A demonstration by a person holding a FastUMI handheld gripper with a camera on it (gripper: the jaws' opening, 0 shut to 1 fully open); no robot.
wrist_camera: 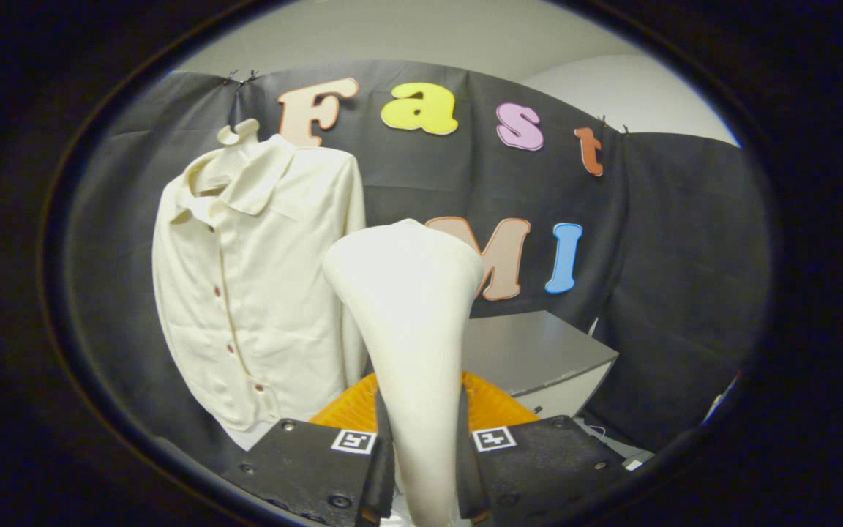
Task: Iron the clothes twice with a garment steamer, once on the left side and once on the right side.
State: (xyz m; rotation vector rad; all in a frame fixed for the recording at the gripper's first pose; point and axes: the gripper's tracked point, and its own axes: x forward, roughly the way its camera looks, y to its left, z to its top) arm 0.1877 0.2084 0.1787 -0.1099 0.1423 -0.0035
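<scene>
A cream button-up shirt (246, 293) hangs on a pale hanger (238, 133) against the black cloth wall, up and to the left of my fingers. My gripper (425, 454) is shut on the neck of a cream garment steamer (410, 315). The steamer stands upright between the fingers, its wide head flaring out above them. The head sits just right of the shirt's right edge, nearer to me than the shirt, and I cannot tell whether it touches the fabric.
A grey box-like table (538, 351) stands beyond the fingers to the right. An orange ribbed surface (495, 406) lies just behind the steamer's neck. Black cloth drapes the back and right side.
</scene>
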